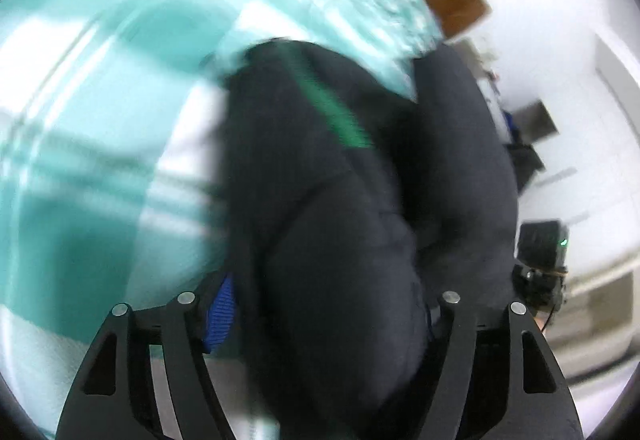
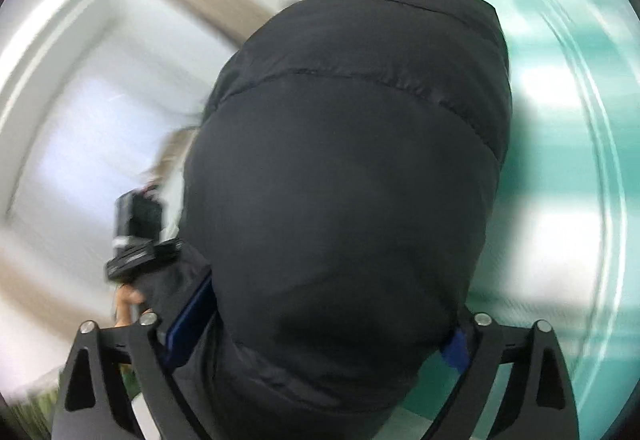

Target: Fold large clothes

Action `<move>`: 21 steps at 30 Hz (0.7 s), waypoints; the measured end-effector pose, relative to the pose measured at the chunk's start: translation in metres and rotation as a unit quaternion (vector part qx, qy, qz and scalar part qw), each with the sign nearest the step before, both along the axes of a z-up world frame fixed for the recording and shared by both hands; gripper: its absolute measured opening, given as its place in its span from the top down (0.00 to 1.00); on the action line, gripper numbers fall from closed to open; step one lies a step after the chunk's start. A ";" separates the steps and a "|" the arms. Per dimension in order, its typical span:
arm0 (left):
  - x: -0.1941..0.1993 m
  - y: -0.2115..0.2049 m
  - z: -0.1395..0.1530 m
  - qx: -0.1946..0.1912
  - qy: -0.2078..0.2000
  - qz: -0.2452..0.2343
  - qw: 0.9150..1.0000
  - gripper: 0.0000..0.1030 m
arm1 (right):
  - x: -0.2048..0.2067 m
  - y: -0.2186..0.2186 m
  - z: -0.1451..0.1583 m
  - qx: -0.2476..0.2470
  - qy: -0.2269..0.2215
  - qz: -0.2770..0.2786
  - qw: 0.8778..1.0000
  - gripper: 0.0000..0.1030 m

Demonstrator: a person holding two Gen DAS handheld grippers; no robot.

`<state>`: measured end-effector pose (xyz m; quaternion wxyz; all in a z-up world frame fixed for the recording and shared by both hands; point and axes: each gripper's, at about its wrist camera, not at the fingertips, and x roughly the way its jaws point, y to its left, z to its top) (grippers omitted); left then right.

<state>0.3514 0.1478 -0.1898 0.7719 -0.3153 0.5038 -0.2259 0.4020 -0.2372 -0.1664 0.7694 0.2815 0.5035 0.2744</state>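
Teal checked sheet (image 1: 92, 88) underneath, frames blurred; both grippers, left (image 1: 320, 324) and right (image 2: 316, 336), spread wide around thick folds of the dark padded jacket (image 2: 352, 168) I'm carrying; bulky slick fabric could slip out mid-swing

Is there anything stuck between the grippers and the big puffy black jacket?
No. In both wrist views the black puffer jacket already fills the gap between the fingers of each hand-held gripper: left, right. Nothing else sits between them. The pictures are too blurred to tell whether the pads are pressing on it.
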 end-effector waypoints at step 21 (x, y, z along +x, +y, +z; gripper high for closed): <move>-0.224 -0.051 0.144 0.364 -0.283 0.226 0.858 0.00 | -0.254 -0.005 0.123 -0.247 -0.271 -0.123 0.922 0.01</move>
